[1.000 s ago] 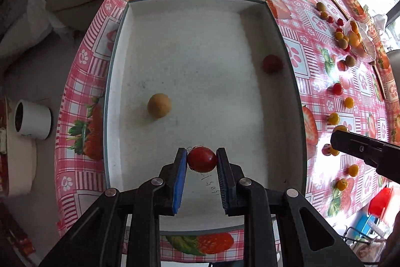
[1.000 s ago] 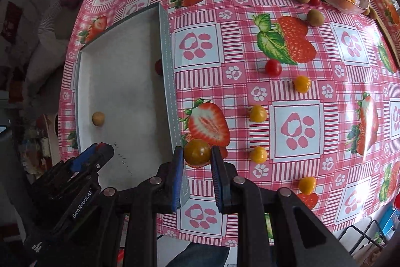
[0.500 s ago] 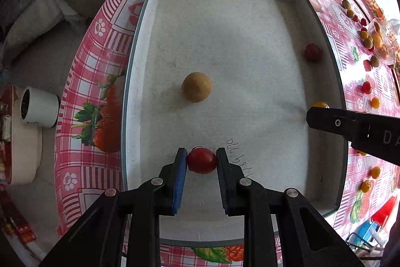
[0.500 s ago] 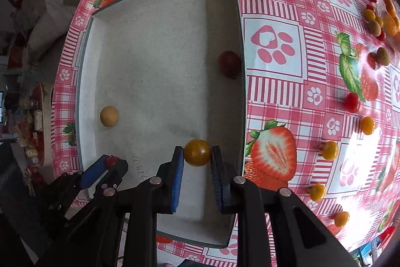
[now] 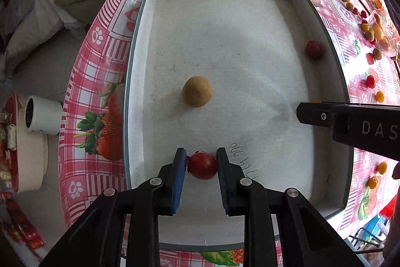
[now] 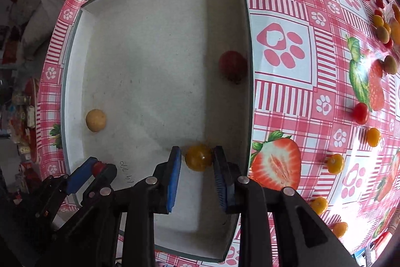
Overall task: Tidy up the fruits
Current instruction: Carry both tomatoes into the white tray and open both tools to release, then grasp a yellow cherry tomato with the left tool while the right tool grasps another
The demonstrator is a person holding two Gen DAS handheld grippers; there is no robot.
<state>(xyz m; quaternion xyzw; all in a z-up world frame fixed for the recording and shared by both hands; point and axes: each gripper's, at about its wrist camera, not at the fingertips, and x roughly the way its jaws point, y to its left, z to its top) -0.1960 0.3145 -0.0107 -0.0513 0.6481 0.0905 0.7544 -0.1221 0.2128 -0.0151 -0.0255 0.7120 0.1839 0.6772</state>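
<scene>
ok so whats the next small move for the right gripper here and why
Probably open a little wider and lift straight up. The right gripper hangs inside the white tray, its jaws have just been opening, and a gap shows beside the yellow tomato between them, so it looks released. The left gripper holds a red tomato nearby.

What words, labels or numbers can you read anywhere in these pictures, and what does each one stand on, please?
"DAS": white letters on the right gripper; the rest runs out of frame.
Handwritten scrawl on the white tray floor beside the left gripper: too scribbled to read.
Nothing else is legible.
</scene>
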